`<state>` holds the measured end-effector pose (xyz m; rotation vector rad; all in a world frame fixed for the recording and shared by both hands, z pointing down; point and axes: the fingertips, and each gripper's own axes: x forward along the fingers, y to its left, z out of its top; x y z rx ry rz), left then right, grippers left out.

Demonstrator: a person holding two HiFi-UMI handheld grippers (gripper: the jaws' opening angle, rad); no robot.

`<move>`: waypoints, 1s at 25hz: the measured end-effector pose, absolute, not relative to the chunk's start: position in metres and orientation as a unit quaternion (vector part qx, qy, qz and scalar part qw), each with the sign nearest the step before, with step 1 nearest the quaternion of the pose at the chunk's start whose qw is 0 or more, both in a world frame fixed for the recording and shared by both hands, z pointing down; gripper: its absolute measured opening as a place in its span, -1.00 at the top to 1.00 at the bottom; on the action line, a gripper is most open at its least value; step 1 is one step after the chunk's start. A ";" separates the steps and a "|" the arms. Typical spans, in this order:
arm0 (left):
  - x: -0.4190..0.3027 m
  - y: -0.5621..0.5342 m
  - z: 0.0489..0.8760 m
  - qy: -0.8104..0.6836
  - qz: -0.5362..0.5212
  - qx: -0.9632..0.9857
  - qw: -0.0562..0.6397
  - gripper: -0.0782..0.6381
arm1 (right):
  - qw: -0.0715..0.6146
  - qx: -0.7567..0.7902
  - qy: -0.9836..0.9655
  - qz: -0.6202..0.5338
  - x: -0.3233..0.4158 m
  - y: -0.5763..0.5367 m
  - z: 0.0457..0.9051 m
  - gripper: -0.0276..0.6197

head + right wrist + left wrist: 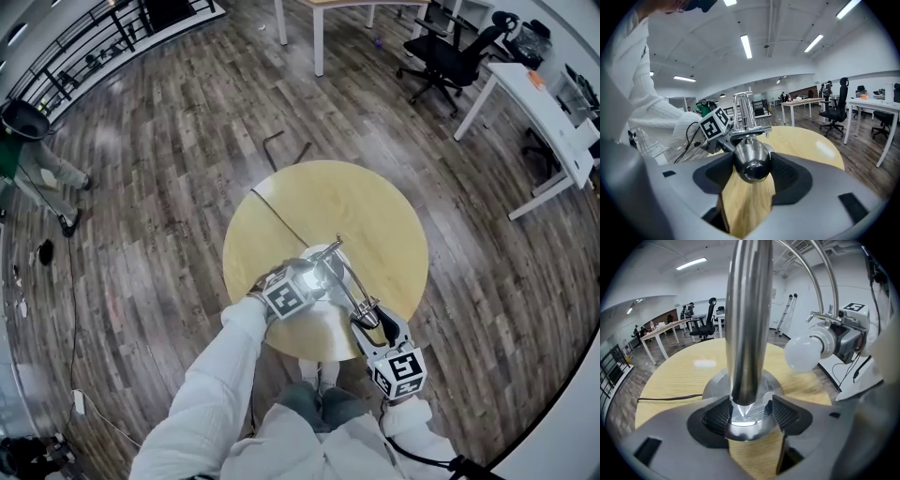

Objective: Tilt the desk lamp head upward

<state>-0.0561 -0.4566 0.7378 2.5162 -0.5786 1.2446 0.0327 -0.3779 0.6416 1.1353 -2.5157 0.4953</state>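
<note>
Over the person's shoulders, looking down, a round wooden table stands on dark plank flooring, and the desk lamp sits on its near half. The left gripper is at the lamp's upright. The right gripper is at the end of the lamp's bent arm, nearer the person. A black cable runs from the lamp off the table's far-left edge. An office chair stands well apart beyond.

Along the left gripper's own view, its 2 jaws press against the chrome post just above the round base. The white bulb hangs to the right, pointing toward the post.

Along the right gripper's view, its 2 jaws pinch the rounded chrome back of the lamp head. Behind it rise 2 thin rods.
</note>
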 end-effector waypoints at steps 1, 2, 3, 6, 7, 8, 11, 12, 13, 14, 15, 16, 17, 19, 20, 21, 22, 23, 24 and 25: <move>-0.056 -0.457 0.738 -0.200 0.432 0.869 0.138 0.00 | 0.170 0.400 -0.885 0.169 0.037 -0.376 0.635 0.11; -0.055 -0.457 0.737 -0.200 0.432 0.868 0.138 0.00 | 0.172 0.401 -0.885 0.163 0.040 -0.373 0.628 0.11; -0.054 -0.458 0.737 -0.201 0.431 0.869 0.138 0.00 | 0.175 0.402 -0.885 0.157 0.044 -0.370 0.620 0.11; -0.054 -0.457 0.739 -0.203 0.430 0.869 0.138 0.00 | 0.178 0.402 -0.886 0.147 0.052 -0.362 0.594 0.11; -0.055 -0.455 0.739 -0.203 0.431 0.868 0.139 0.00 | 0.178 0.403 -0.886 0.144 0.054 -0.359 0.585 0.11; -0.055 -0.454 0.740 -0.203 0.433 0.867 0.140 0.00 | 0.178 0.404 -0.887 0.140 0.056 -0.356 0.575 0.12; -0.057 -0.451 0.741 -0.203 0.438 0.864 0.140 0.00 | 0.185 0.406 -0.886 0.124 0.059 -0.351 0.547 0.12; -0.057 -0.452 0.741 -0.204 0.439 0.864 0.140 0.00 | 0.189 0.406 -0.886 0.120 0.059 -0.351 0.538 0.12; -0.057 -0.452 0.740 -0.204 0.440 0.863 0.141 0.00 | 0.193 0.404 -0.886 0.116 0.059 -0.351 0.530 0.12; -0.056 -0.452 0.739 -0.204 0.440 0.863 0.142 0.00 | 0.197 0.403 -0.887 0.113 0.059 -0.351 0.523 0.12; -0.056 -0.452 0.739 -0.204 0.441 0.862 0.143 0.00 | 0.199 0.401 -0.887 0.109 0.059 -0.351 0.516 0.12; -0.054 -0.452 0.739 -0.204 0.441 0.862 0.143 0.00 | 0.200 0.400 -0.888 0.105 0.060 -0.352 0.508 0.12; -0.053 -0.452 0.739 -0.205 0.441 0.862 0.144 0.00 | 0.200 0.398 -0.890 0.099 0.060 -0.353 0.501 0.12; -0.053 -0.453 0.739 -0.205 0.443 0.861 0.144 0.00 | 0.196 0.394 -0.894 0.087 0.059 -0.356 0.483 0.12; -0.053 -0.454 0.740 -0.204 0.444 0.861 0.143 0.00 | 0.192 0.391 -0.897 0.081 0.057 -0.358 0.473 0.12; -0.053 -0.454 0.740 -0.204 0.445 0.860 0.142 0.00 | 0.185 0.388 -0.900 0.077 0.056 -0.360 0.462 0.12; -0.053 -0.454 0.740 -0.203 0.447 0.860 0.141 0.00 | 0.178 0.384 -0.903 0.073 0.054 -0.362 0.451 0.13; -0.052 -0.454 0.740 -0.202 0.448 0.859 0.141 0.00 | 0.171 0.381 -0.906 0.071 0.052 -0.365 0.440 0.13; -0.052 -0.454 0.740 -0.202 0.450 0.858 0.141 0.00 | 0.166 0.377 -0.909 0.067 0.050 -0.368 0.429 0.14; -0.052 -0.454 0.739 -0.202 0.451 0.858 0.142 0.00 | 0.162 0.374 -0.911 0.063 0.048 -0.372 0.420 0.14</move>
